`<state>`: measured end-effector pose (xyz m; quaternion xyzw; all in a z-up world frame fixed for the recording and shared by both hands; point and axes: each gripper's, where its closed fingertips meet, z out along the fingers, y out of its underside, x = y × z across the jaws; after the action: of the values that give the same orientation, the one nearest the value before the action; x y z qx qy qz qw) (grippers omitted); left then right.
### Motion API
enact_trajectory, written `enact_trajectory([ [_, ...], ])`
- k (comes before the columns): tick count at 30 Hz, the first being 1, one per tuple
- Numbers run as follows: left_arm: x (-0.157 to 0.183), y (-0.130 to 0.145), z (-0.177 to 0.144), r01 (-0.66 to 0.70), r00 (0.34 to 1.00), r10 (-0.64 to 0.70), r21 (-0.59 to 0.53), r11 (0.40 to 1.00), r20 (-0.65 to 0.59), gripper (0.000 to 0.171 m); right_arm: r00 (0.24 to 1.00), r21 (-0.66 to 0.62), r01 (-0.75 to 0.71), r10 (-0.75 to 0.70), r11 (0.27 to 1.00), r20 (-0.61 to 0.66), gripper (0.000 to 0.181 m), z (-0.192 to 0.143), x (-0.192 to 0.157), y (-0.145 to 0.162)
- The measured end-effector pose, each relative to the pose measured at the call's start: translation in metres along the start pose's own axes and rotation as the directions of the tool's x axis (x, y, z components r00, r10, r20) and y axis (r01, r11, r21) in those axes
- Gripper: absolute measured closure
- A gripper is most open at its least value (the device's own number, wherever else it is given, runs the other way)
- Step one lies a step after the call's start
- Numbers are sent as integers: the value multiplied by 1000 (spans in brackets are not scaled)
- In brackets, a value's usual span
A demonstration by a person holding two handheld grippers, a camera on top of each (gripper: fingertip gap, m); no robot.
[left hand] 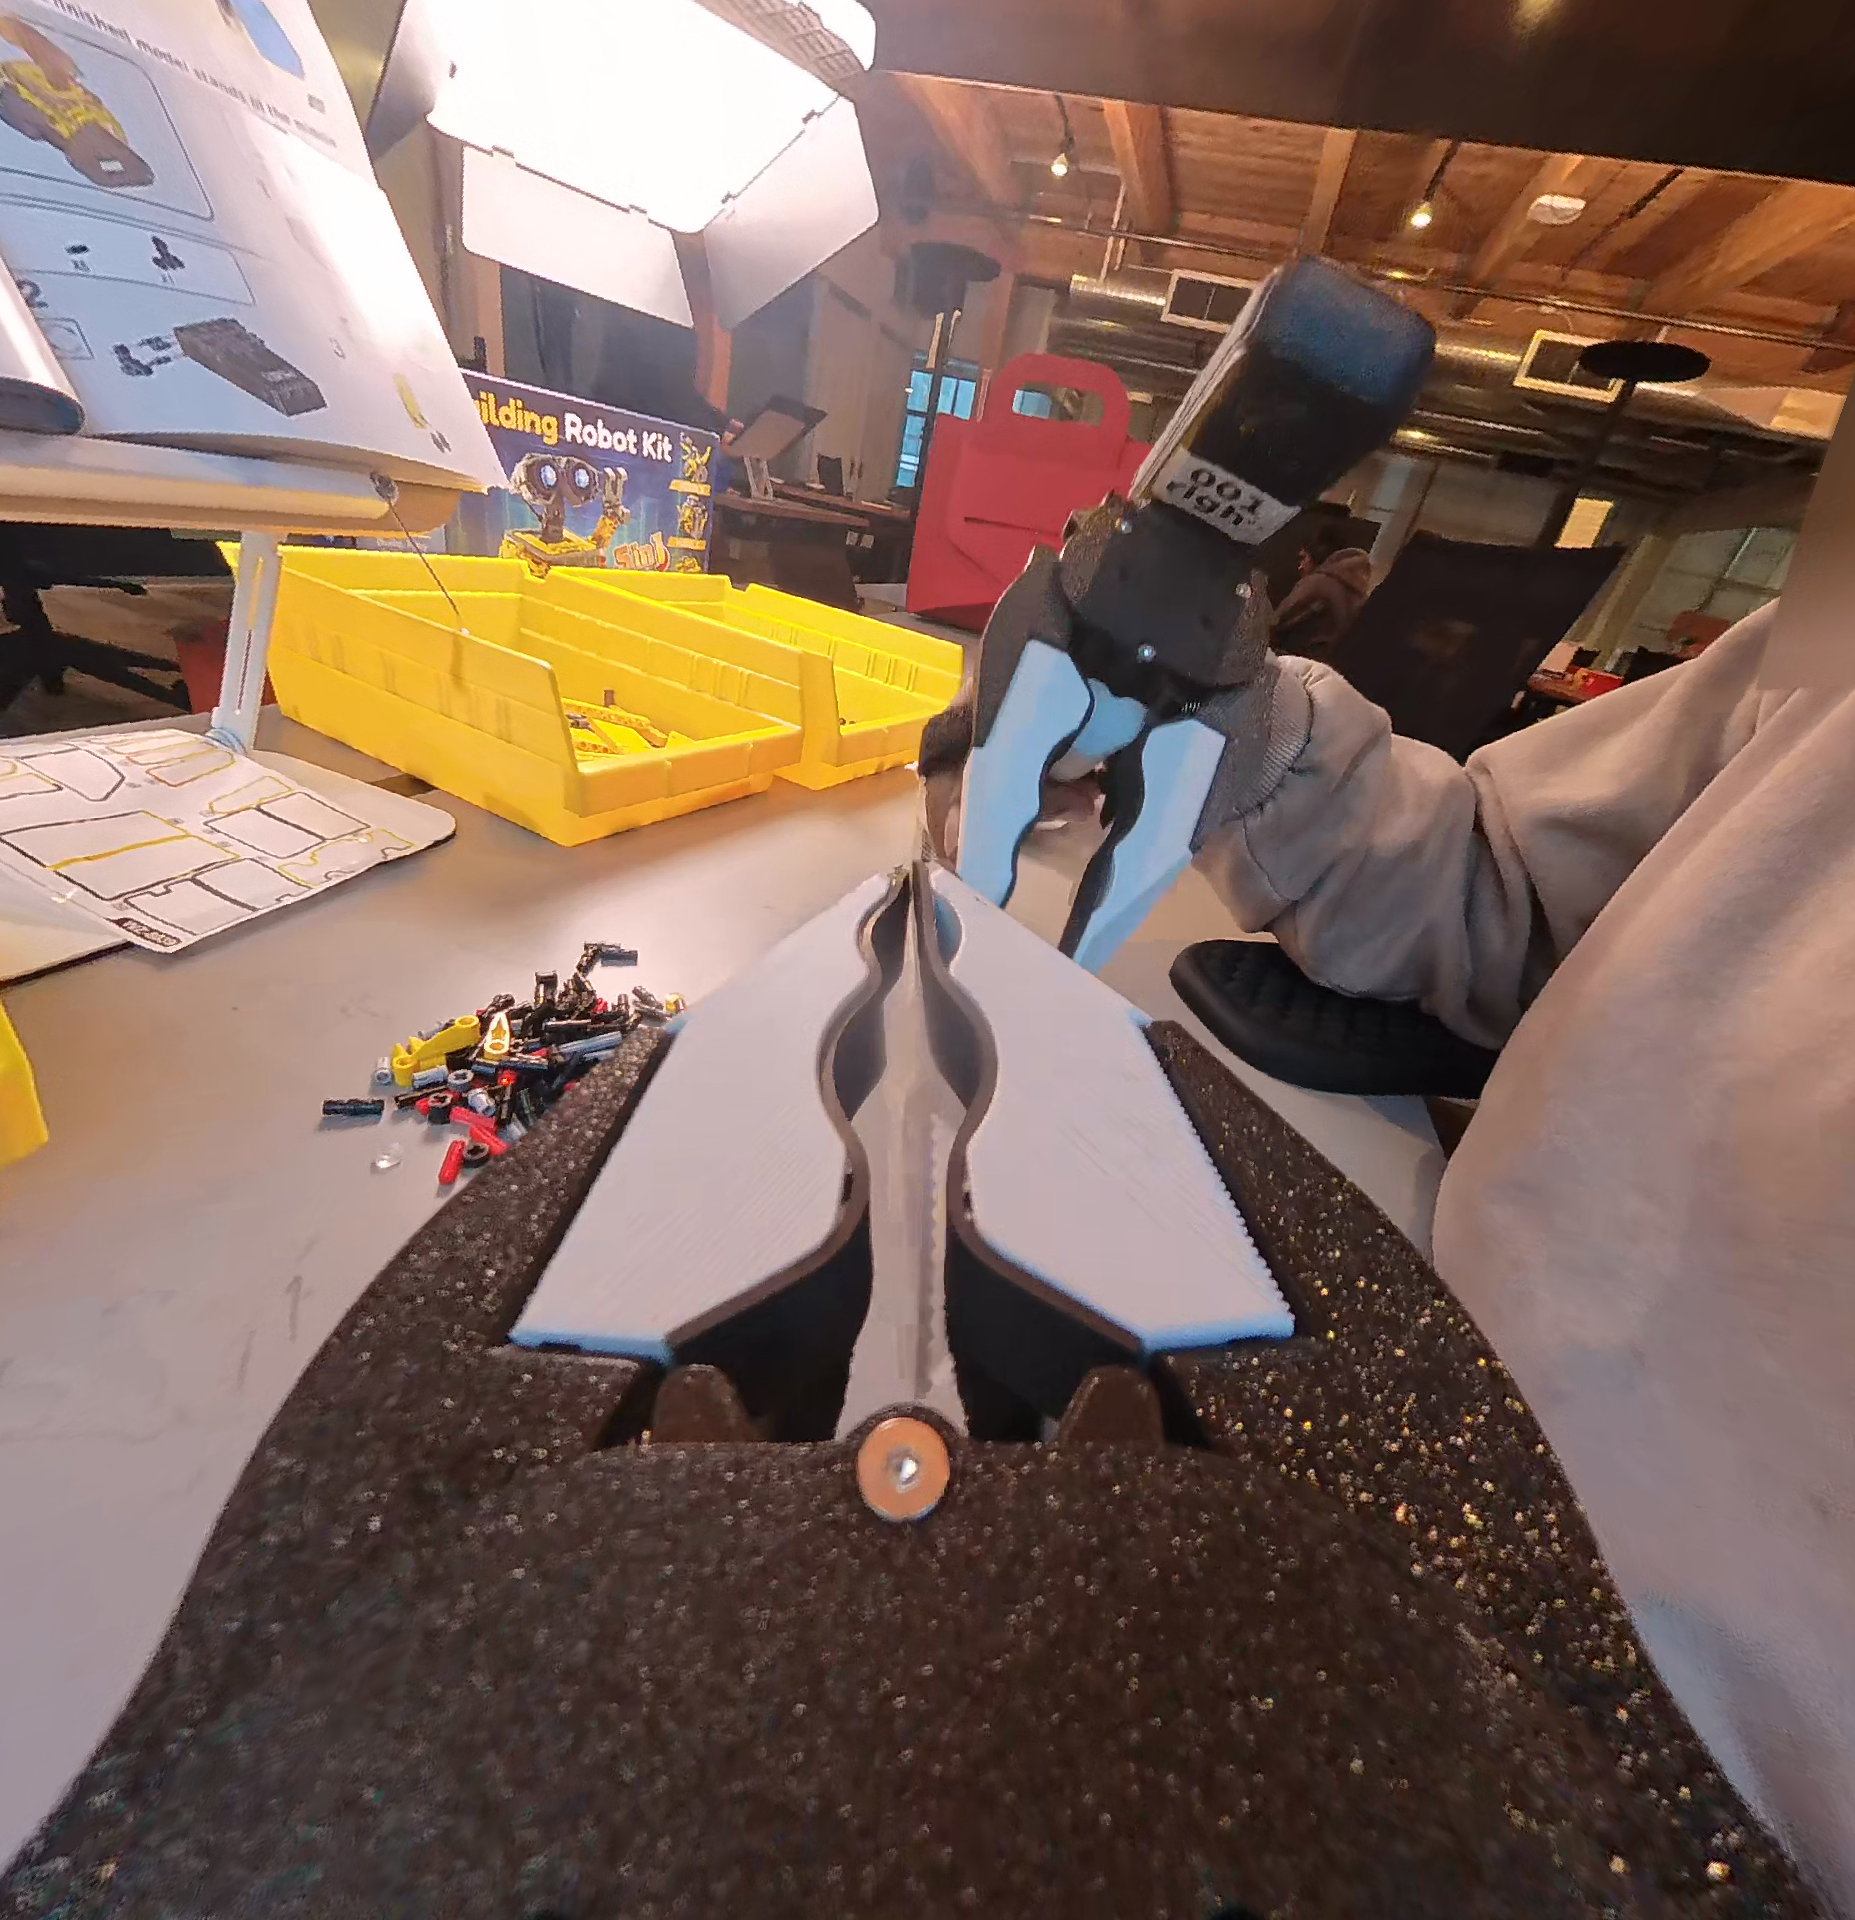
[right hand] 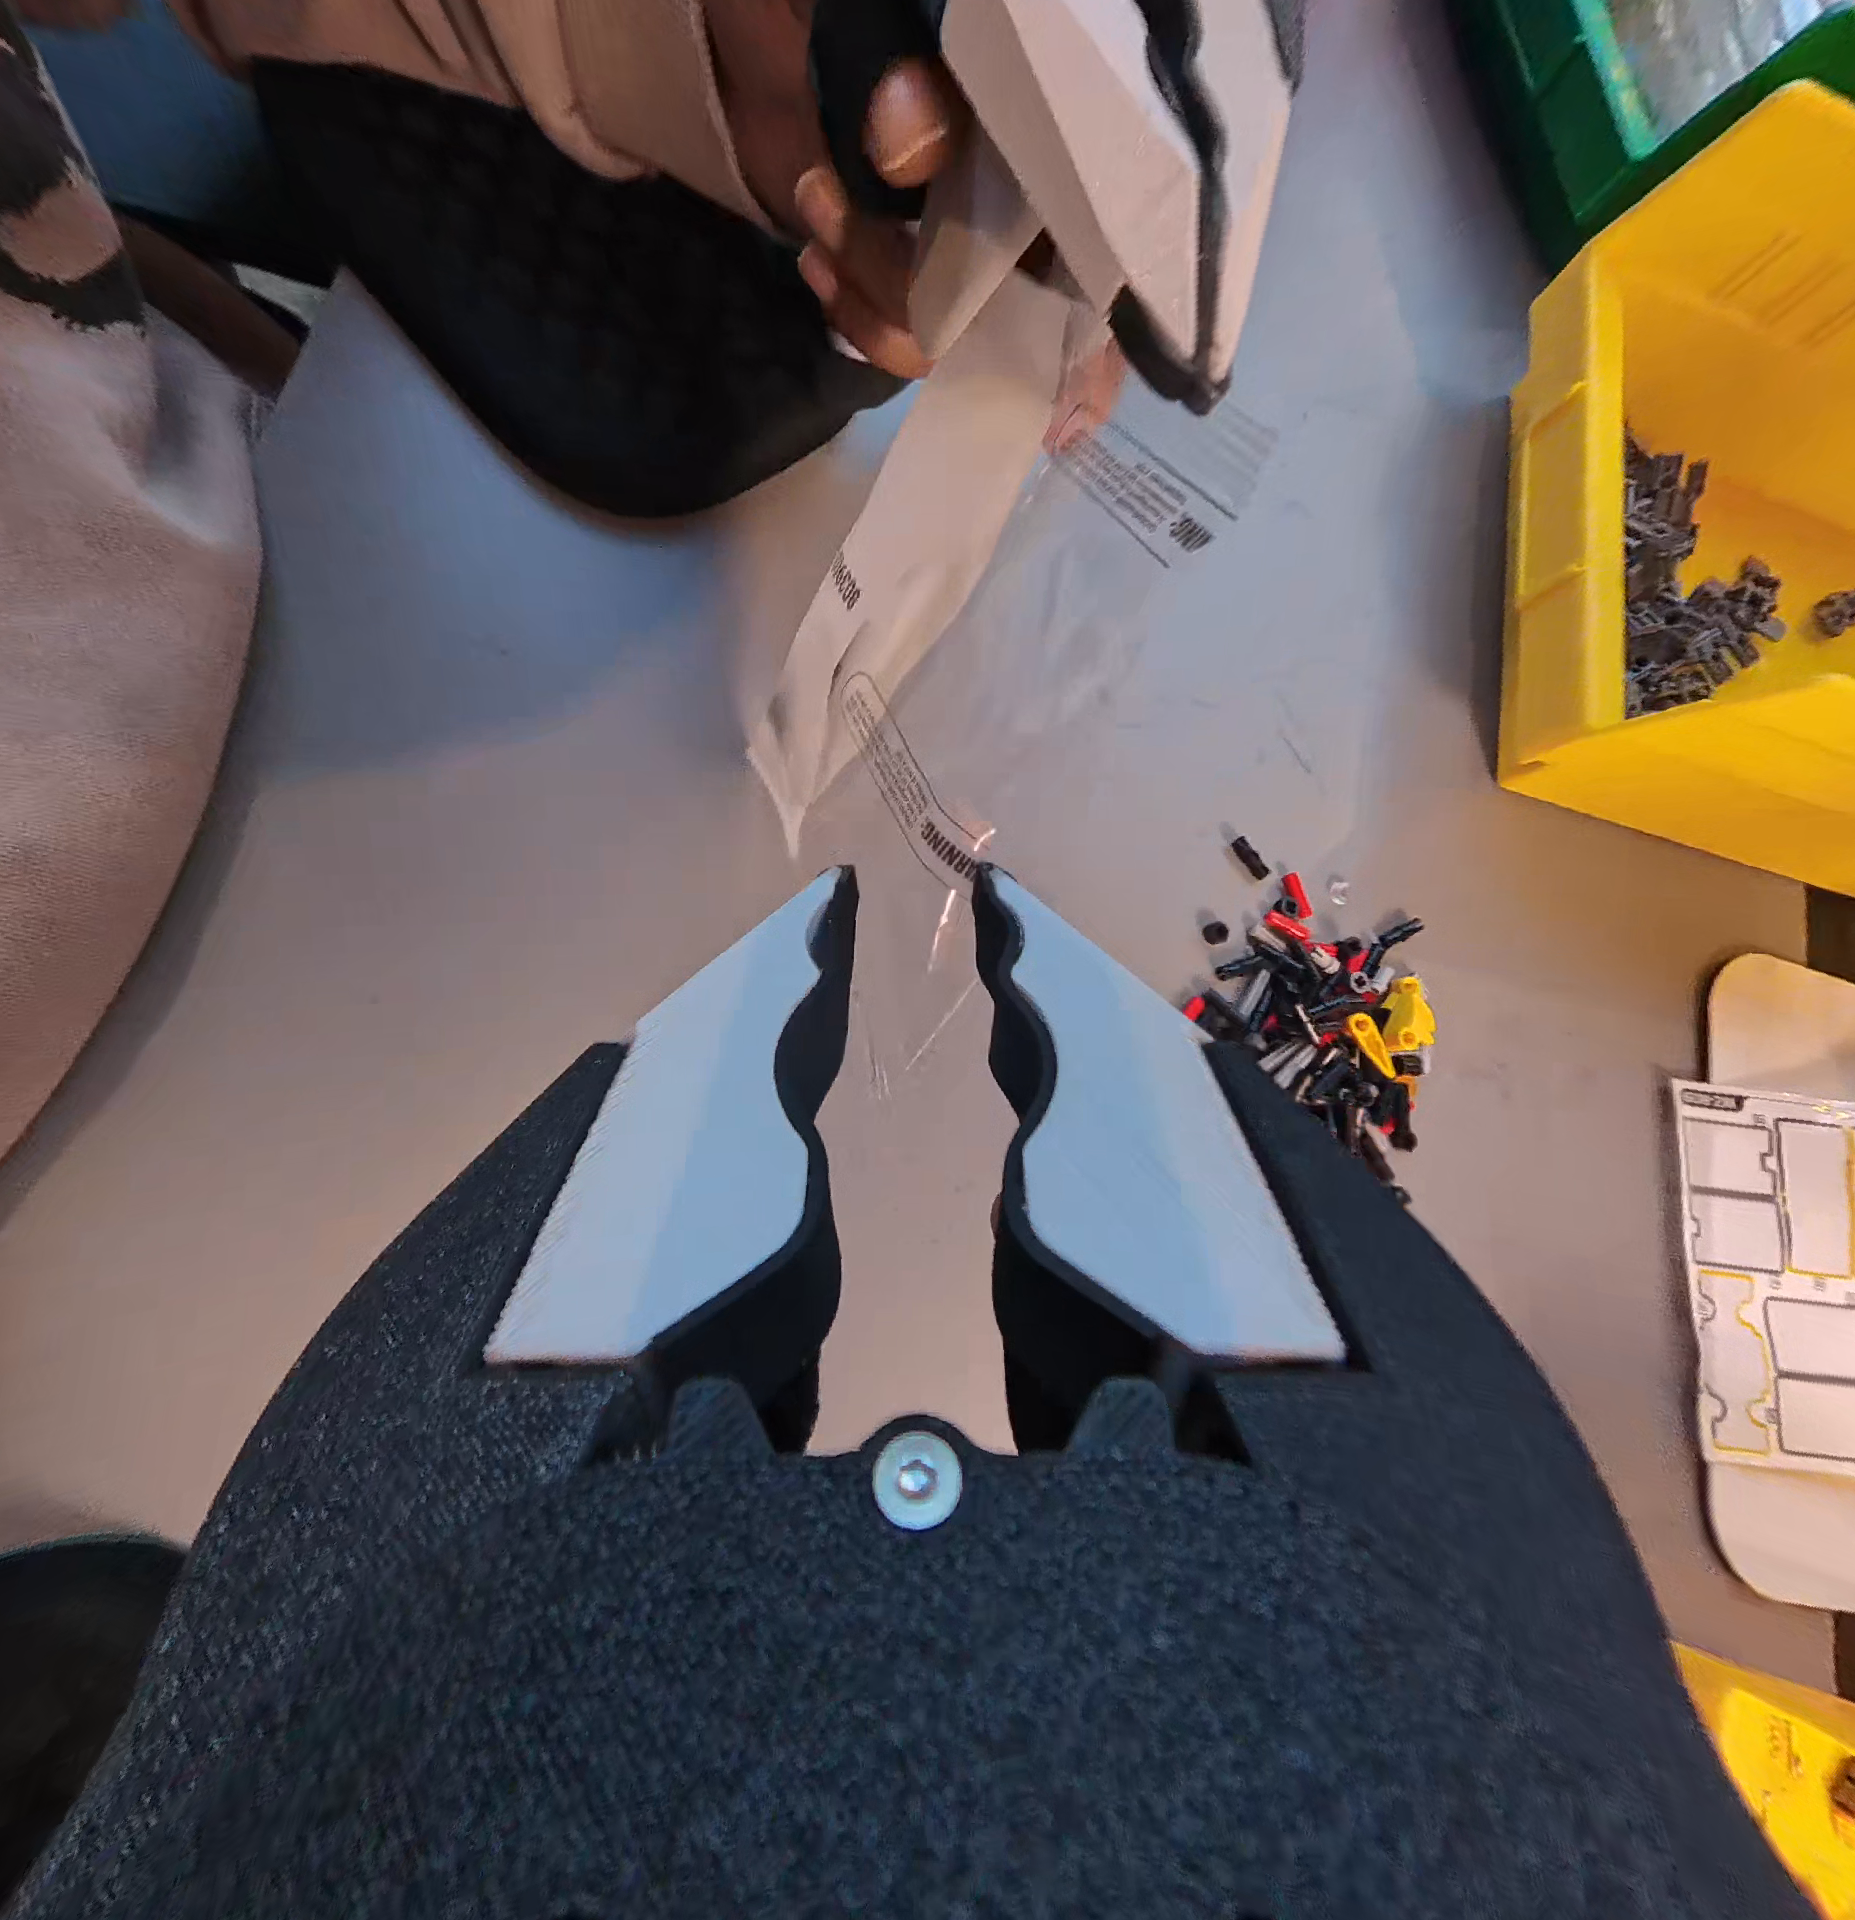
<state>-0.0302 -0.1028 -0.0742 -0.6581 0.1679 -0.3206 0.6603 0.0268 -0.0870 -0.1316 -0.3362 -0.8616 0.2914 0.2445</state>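
Clear plastic bag [right hand: 964,644]: clamped at one corner in left gripper [left hand: 915,883], long axis running toward right gripper [right hand: 915,873], whose jaws stand apart at its free end. Small brick pile [right hand: 1318,1018] lies just beside bag.

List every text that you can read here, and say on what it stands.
Writing I will not quote; it stands on:
Blue box: title.
White tag on right gripper.
Clear bag in left gripper: printed notices.
Booklet: blurred.
Sheet: tiny code.
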Motion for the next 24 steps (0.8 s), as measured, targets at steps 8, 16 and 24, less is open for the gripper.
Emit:
enact_trajectory([
  [8, 19, -3, 8, -51, 997, 53, 29, 998, -57, 171, 996, 62, -76, 74, 995, 42, 134, 8, -1, -7],
  [16, 9, -12, 2, -43, 999, 44, 76, 996, -5, 171, 998, -15, 4, -6, 1000, -70, 181, 16, 13, 6],
  [24, 0, 22, 12, -160, 984, 168, -123, 979, 58, 170, 842, -89, 271, -281, 958, -461, 181, -23, 60, -15],
])
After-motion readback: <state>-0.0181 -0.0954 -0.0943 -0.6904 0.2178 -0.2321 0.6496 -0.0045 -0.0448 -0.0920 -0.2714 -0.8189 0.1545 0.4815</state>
